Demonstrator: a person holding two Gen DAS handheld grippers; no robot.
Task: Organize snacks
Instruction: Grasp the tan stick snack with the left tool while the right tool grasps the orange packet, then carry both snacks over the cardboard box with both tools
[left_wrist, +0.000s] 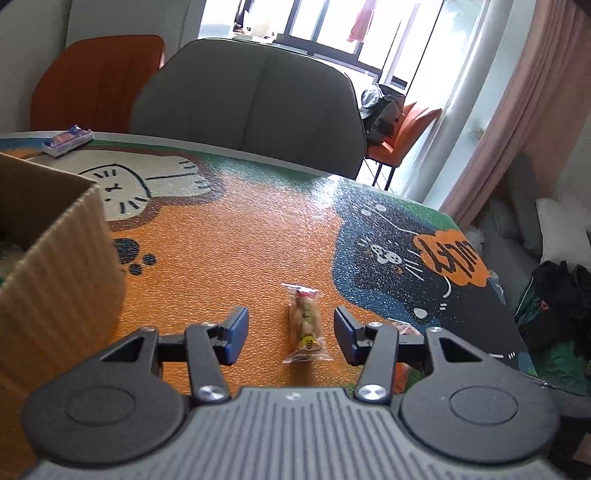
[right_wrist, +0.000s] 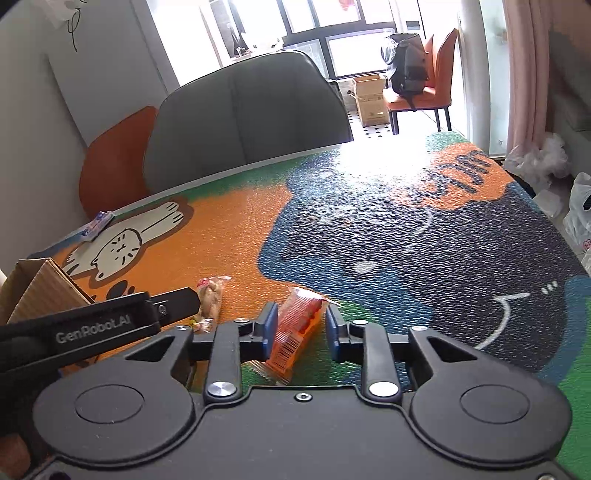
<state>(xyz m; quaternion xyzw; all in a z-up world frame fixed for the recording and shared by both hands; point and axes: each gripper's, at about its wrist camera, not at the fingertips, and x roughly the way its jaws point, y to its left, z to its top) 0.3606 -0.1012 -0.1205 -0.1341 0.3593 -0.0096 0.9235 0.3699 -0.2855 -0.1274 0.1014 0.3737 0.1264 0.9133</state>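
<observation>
A tan snack in a clear wrapper (left_wrist: 304, 321) lies on the orange part of the cartoon table mat (left_wrist: 229, 251). My left gripper (left_wrist: 291, 326) is open and straddles it, with a gap between the wrapper and each pad. From the right wrist view the same snack (right_wrist: 210, 299) shows beside the left gripper's finger (right_wrist: 181, 301). My right gripper (right_wrist: 300, 325) is shut on an orange snack packet (right_wrist: 295, 328), a blue pad against each long side. The packet's barcode end reaches back under the gripper.
An open cardboard box (left_wrist: 55, 258) stands close on the left, its corner (right_wrist: 40, 288) also in the right wrist view. A blue-and-white packet (left_wrist: 66, 140) lies at the table's far edge. A grey chair (left_wrist: 251, 103) and an orange chair (left_wrist: 96, 81) stand behind the table.
</observation>
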